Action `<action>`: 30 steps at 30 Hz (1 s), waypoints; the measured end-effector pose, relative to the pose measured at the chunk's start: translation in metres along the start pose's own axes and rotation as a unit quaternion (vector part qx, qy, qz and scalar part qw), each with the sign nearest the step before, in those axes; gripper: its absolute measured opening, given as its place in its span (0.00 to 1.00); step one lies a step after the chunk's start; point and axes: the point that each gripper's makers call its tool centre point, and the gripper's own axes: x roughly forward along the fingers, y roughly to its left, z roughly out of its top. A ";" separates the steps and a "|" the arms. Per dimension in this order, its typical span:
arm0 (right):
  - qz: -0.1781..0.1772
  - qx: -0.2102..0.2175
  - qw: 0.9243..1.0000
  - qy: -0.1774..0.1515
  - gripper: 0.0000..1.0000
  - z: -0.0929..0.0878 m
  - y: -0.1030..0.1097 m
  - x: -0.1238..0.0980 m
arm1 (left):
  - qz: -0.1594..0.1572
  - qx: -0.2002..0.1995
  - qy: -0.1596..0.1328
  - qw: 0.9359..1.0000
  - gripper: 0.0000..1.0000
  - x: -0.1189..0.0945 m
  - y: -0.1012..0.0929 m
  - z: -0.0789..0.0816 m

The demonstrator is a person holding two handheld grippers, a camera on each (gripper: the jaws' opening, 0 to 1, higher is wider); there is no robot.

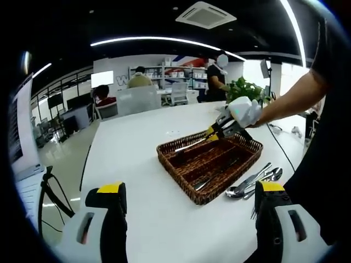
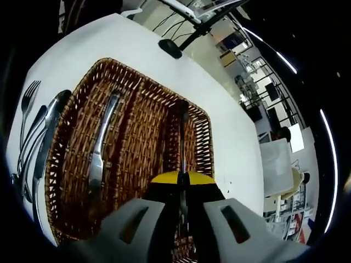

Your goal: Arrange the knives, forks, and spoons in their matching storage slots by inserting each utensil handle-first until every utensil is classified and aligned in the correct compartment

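— Where's the right gripper (image 1: 219,130) just now?

— Reached out over the far end of the wicker tray (image 1: 184,164), held in a white-gloved hand (image 1: 245,111) on a bare forearm that comes in from the right. In the right gripper view its jaws are pinched together on a slim utensil (image 2: 182,145), which points away from them along the tray's right-hand compartment. Which kind it is, I cannot tell; the working end is hidden.

— And the left gripper (image 1: 189,204)?

— Low and near, above the white table (image 1: 131,148), well short of the tray. Its yellow-tipped jaws stand wide apart with nothing between them.

— What's in the tray?

— A knife (image 2: 100,145) lies lengthwise in a middle compartment. The remaining cutlery (image 1: 253,182) is loose on the table just beside the tray's right side: spoons and a fork (image 2: 26,109), bunched side by side.

— And the room?

— An open office. Long strip lights and a ceiling air-conditioning vent (image 1: 205,13) overhead, shelving along the far wall, a potted plant (image 1: 247,87) past the table, two people seated at desks and one standing in dark clothes.
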 end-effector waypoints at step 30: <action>0.086 0.060 0.993 0.060 0.01 -0.029 0.033 0.046 | -0.009 -0.002 0.009 1.000 0.99 0.001 -0.007 -0.005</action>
